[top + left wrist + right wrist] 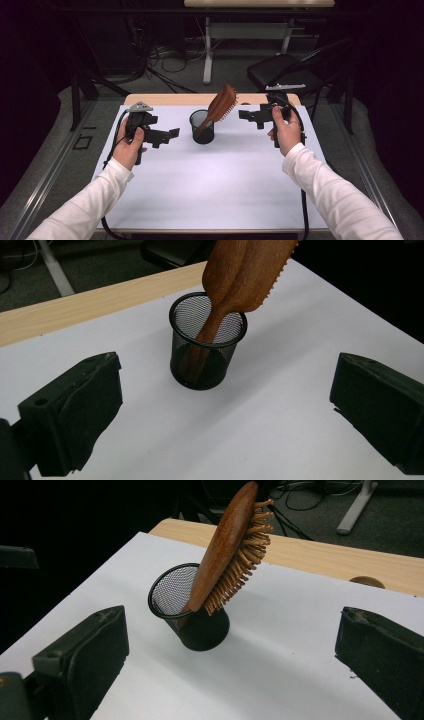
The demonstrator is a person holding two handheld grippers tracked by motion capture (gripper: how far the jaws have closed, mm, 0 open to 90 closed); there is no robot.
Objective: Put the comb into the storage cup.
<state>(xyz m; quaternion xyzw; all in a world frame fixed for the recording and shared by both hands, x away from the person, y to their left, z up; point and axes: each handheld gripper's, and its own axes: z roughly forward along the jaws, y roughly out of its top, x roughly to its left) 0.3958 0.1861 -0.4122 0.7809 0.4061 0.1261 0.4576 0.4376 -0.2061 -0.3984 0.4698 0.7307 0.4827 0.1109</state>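
A brown wooden hairbrush [221, 104] stands handle-down in a black mesh cup [202, 127] at the middle back of the white table [210, 185]. Its head leans to the right over the cup's rim. My left gripper [170, 135] hovers left of the cup, open, with nothing between its jaws. My right gripper [246, 115] hovers right of the cup, also open and empty. In the left gripper view the cup [207, 342] and the brush [240, 275] sit ahead between the jaws. In the right gripper view the brush [227, 550] shows its bristles above the cup [192, 612].
A wooden strip [165, 99] runs along the table's far edge. Beyond it stand a black chair [285, 70] and a desk leg [208, 50] among floor cables. Bare white surface lies in front of the cup.
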